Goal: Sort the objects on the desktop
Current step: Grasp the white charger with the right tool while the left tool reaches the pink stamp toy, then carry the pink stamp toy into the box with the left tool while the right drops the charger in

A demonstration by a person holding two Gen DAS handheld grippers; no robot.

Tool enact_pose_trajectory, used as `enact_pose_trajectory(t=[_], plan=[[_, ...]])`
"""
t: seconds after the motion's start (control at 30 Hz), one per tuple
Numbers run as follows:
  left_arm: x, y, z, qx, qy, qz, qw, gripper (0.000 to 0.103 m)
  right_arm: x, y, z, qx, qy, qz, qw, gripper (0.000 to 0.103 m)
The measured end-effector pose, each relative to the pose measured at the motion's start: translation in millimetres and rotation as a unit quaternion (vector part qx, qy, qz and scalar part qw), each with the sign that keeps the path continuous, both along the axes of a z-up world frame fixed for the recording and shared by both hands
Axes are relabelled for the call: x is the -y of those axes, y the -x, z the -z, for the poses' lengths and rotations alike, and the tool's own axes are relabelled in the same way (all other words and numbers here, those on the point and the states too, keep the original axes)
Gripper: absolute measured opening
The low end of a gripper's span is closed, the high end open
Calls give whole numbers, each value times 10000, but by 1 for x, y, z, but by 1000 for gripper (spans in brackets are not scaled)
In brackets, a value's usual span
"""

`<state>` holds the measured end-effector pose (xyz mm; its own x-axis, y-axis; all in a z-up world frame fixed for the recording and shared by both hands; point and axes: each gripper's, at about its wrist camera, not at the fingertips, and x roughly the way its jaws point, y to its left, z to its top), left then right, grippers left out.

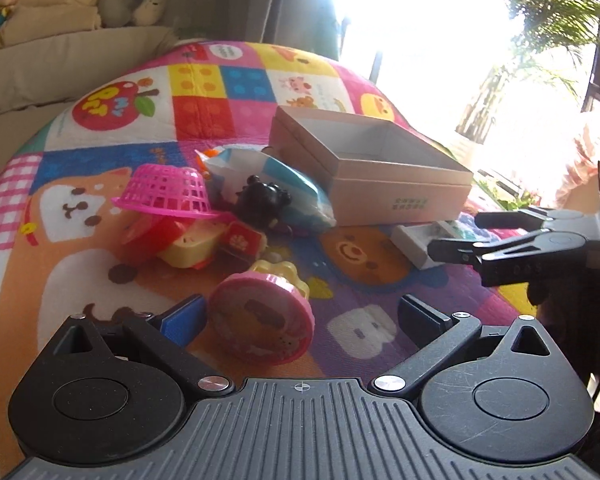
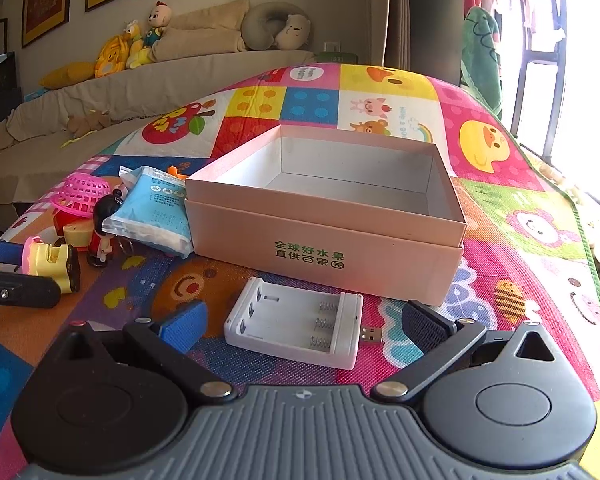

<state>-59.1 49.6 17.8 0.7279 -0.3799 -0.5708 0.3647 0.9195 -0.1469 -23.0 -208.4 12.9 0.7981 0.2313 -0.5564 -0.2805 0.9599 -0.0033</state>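
Both grippers' fingers spread, grasping nothing: left gripper (image 1: 300, 312) brackets the pink toy (image 1: 262, 316); right gripper (image 2: 304, 326) brackets the battery charger (image 2: 296, 322). The open box (image 2: 328, 236) just beyond probably serves as receptacle.

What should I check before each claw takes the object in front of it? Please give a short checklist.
1. Left claw open: ok.
2. Pink round toy between its fingers: ok, though nearer the left finger.
3. Right claw open: ok.
4. White battery charger between its fingers: ok.
5. Pink box open and empty: ok.
6. Charger free of the box wall: cannot tell, they lie very close.
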Motion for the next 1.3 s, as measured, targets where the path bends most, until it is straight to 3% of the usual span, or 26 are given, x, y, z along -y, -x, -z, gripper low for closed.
enact_pose_trajectory(t=[0.07,0.23,0.4,0.53,0.6,0.67,0.73,0.93,1.03,1.13,1.3], plan=[[6,7,0,94,-219,1,9997,103,0,0,0,2,-1,1,10000,103],[15,-2,4,47,-667,-554,9962,103,-1,1,-1,25,3,18,10000,103],[34,-1,4,238,-875,-448,9949,102,-3,3,-1,90,77,6,9999,103],[50,4,6,375,-1213,-449,9909,79,-9,7,-1,188,236,-28,9995,103],[54,5,8,390,-1374,-553,9882,78,-11,8,-1,216,316,-6,9993,103],[52,5,8,367,-1373,-637,9878,66,-12,8,-1,193,360,30,9992,103],[48,4,7,281,-1285,-699,9888,62,-13,7,-1,135,381,17,9992,103],[44,9,6,244,-1176,-753,9899,62,-20,-12,5,-324,500,98,9982,103],[44,10,6,229,-1140,-752,9904,62,-19,-18,5,-338,415,178,9984,102],[44,10,5,221,-1126,-772,9904,62,-26,-20,7,-319,578,57,9978,88],[44,11,3,212,-1130,-809,9901,62,-31,-23,7,-424,691,87,9967,84]])
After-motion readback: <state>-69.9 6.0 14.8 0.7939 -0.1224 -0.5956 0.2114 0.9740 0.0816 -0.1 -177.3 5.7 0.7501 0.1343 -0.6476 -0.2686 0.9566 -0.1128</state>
